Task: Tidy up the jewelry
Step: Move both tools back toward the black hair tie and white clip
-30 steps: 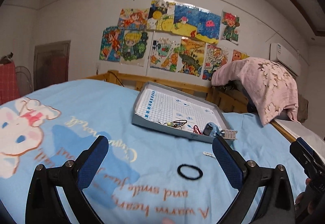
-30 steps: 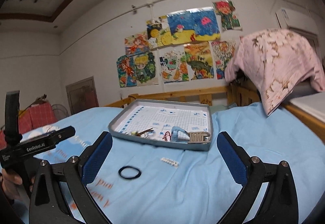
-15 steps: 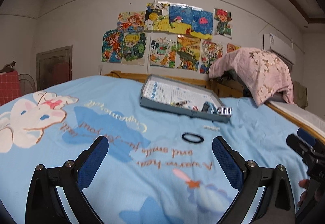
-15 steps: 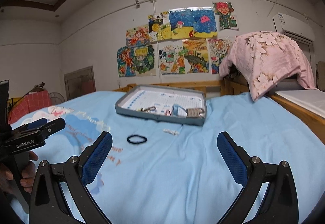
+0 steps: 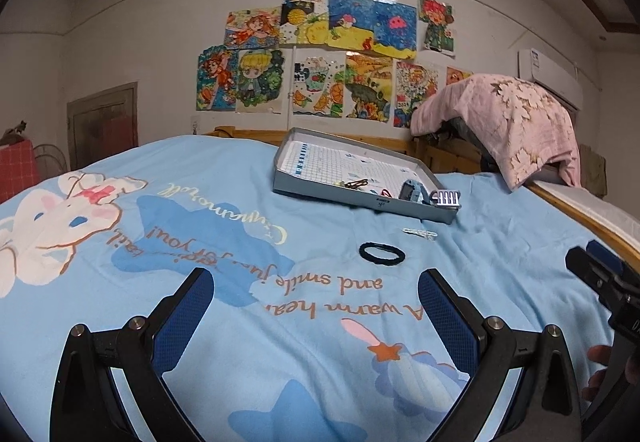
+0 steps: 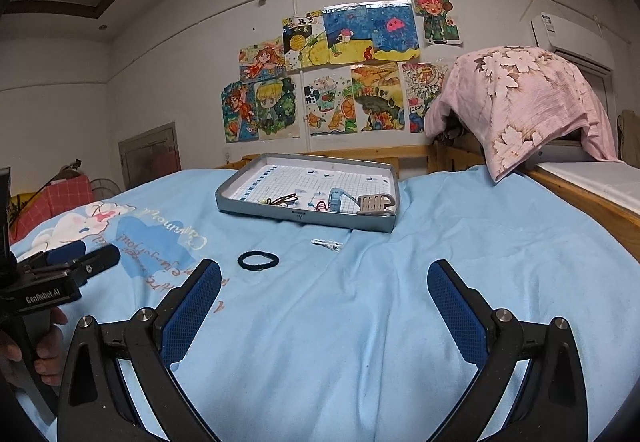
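A grey tray lies on the blue bedspread and holds several small hair and jewelry items, among them a blue clip and a grey claw clip. In front of the tray lie a white hair pin and a black hair tie. My left gripper is open and empty, well short of the hair tie. My right gripper is open and empty, also short of it.
A pink floral cloth drapes over the wooden bed frame at the right. Drawings cover the back wall. The other hand-held gripper shows at the right edge of the left wrist view and at the left edge of the right wrist view.
Both grippers have pulled back from the tray and tilted; tray, hair tie and pin now sit farther off. Both stay open and empty.
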Tool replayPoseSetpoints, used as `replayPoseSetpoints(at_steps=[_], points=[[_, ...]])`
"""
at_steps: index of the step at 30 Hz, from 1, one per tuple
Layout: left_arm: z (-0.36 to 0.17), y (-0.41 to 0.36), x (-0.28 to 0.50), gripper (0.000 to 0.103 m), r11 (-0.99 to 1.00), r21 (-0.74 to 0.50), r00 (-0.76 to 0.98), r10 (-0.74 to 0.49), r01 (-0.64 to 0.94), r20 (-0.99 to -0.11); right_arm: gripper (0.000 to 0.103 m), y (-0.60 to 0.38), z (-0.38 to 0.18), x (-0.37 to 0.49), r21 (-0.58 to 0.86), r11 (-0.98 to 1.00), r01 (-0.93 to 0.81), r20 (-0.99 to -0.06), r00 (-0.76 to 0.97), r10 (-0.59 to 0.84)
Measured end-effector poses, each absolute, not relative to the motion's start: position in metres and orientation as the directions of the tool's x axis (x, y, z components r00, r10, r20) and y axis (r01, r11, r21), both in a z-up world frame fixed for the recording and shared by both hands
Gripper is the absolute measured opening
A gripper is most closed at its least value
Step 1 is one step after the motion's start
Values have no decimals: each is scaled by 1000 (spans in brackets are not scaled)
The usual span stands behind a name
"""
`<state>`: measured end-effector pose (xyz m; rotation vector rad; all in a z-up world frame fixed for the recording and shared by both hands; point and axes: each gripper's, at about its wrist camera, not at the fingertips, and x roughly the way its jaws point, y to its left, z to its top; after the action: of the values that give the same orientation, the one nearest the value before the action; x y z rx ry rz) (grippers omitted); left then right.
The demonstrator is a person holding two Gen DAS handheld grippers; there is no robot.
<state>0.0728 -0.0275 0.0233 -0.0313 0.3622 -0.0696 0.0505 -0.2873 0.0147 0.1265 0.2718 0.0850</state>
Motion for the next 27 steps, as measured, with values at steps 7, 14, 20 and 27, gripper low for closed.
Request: replayPoseSetpoints(at_steps=[7, 14, 20, 27], points=[[25, -44, 89, 103, 997, 12, 926, -72, 83, -371, 101, -295, 12, 67, 150, 985, -82, -272, 954, 121], [18, -56, 123, 103, 989, 20, 879, -119, 144, -462, 101, -308, 0, 104, 250, 961, -118, -330, 923, 199], [2, -72, 160, 103, 974, 9, 815, -183, 225, -549, 101, -320, -6, 139, 255, 961, -107, -354, 915, 195], [-16, -85, 206, 86, 958, -3, 750, -227, 287, -621, 101, -323, -17, 188, 262, 957, -122, -397, 891, 222]])
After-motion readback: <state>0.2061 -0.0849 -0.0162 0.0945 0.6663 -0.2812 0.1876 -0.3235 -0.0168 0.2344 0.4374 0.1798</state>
